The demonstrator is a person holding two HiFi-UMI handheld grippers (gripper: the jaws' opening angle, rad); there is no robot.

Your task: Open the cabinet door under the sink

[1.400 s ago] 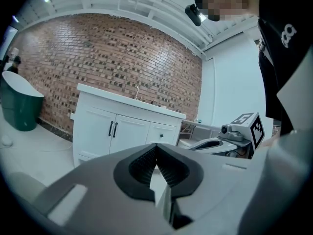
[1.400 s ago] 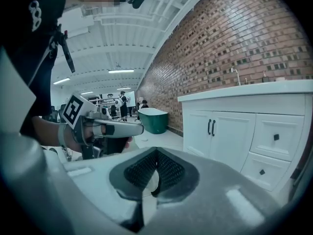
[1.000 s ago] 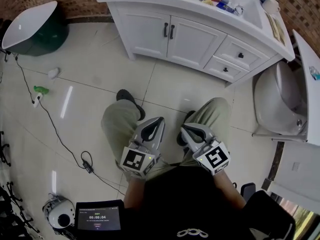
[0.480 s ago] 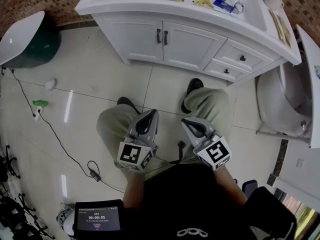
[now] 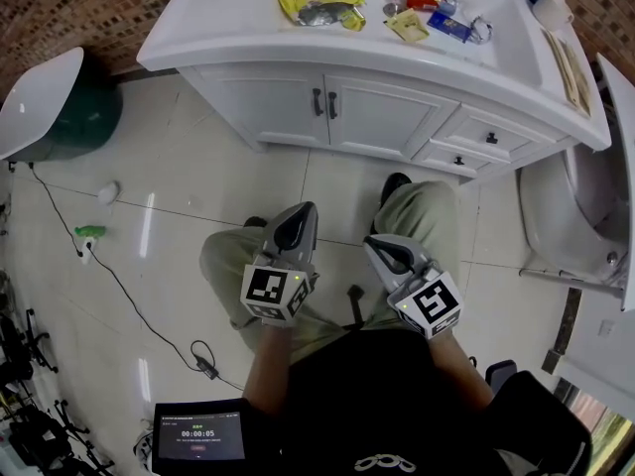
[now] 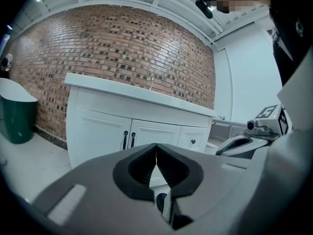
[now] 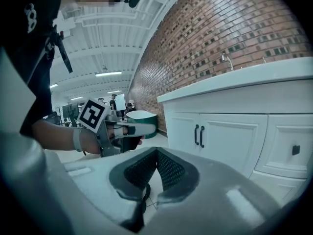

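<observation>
The white panelled double cabinet doors (image 5: 342, 117), each carrying a slim black upright handle beside the centre seam, are sitting shut in the front of the white vanity unit (image 5: 198, 53) at the top of the head view, well apart from both grippers. Two small white drawers with black knobs (image 5: 474, 145) are sitting to their right, with a white toilet (image 5: 566, 206) beyond. A crumpled yellow packet (image 5: 319, 4) and a cluster of small colourful items (image 5: 432, 13) are lying on the countertop. Glossy pale floor tiles (image 5: 198, 167) are stretching between the doors and the person's khaki-trousered legs (image 5: 233, 261). A dark green bin with a white lid (image 5: 60, 87) is standing at the left, and a black cable with an adaptor block (image 5: 206, 367) is trailing across the floor. The left gripper (image 5: 301, 211) and the right gripper (image 5: 375, 248) are pointing toward the doors, each with its jaws pressed together on nothing. Against a second ago, the vanity is lying nearer and showing more of its top. The black tablet (image 5: 198, 434) is reading 00:00:05, up from 00:00:04.
</observation>
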